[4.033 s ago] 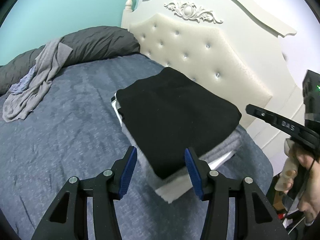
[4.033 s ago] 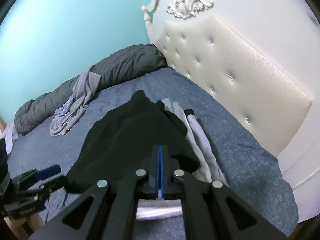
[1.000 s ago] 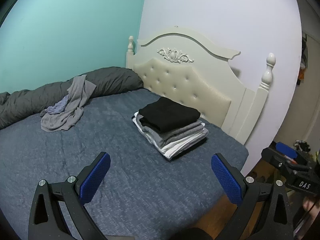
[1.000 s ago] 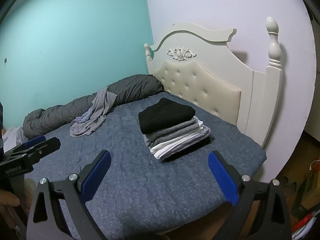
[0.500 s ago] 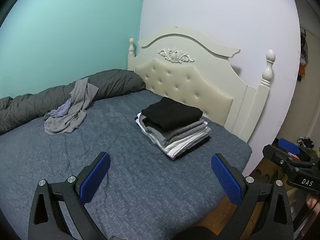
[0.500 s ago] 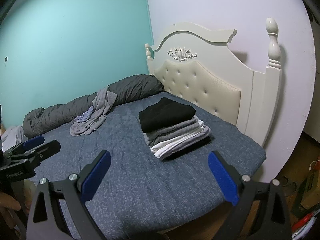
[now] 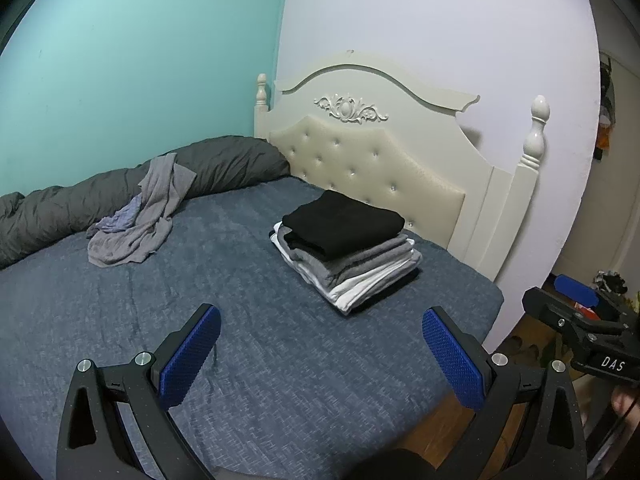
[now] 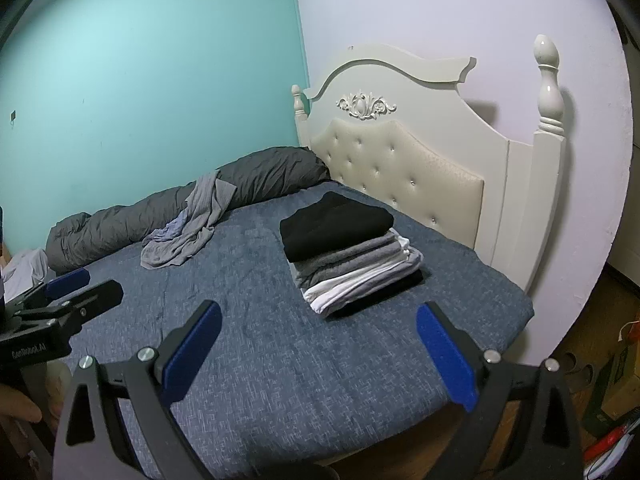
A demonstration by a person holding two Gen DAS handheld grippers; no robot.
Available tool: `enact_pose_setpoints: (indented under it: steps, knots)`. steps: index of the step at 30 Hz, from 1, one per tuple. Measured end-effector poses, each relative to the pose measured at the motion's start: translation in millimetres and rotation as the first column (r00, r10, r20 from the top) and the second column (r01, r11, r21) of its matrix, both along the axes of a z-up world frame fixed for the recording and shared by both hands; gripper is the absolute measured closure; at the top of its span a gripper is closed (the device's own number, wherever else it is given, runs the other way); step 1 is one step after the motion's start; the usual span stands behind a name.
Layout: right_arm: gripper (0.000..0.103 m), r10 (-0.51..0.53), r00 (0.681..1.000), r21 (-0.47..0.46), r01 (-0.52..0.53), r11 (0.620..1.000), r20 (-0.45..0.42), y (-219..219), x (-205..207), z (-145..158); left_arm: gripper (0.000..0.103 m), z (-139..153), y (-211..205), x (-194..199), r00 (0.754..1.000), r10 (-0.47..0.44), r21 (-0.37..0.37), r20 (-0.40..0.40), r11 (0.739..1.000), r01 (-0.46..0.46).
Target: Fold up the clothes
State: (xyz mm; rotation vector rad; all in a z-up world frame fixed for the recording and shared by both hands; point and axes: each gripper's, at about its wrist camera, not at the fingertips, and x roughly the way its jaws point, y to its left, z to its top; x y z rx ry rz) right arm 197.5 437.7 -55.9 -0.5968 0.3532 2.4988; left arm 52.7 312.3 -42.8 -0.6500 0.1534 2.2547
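A stack of folded clothes (image 7: 352, 256), black on top, then grey and white, sits on the blue bedspread (image 7: 240, 320) near the headboard; it also shows in the right wrist view (image 8: 352, 260). An unfolded grey garment (image 7: 140, 220) lies crumpled at the far left of the bed, also in the right wrist view (image 8: 188, 224). My left gripper (image 7: 320, 356) is open and empty, held back from the bed. My right gripper (image 8: 318, 354) is open and empty, also well short of the stack.
A dark grey duvet (image 7: 120, 192) is rolled along the teal wall. A cream tufted headboard (image 7: 380, 168) with posts stands behind the stack. The bed's corner and wooden floor (image 8: 580, 320) lie to the right, with clutter at the edge.
Both grippers have let go of the stack, opened wide and drawn far back from the bed. Over the last second they have barely moved.
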Motion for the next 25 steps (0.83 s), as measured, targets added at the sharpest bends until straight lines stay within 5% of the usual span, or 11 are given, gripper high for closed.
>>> enact_pose_setpoints:
  steps: [25]
  knots:
    - [0.005,0.006,1.000,-0.006,-0.006,1.000,0.008,-1.0,-3.4,-4.7,0.000,-7.6,0.4,0.3,1.000,-0.016,0.011,0.025,1.000,0.016]
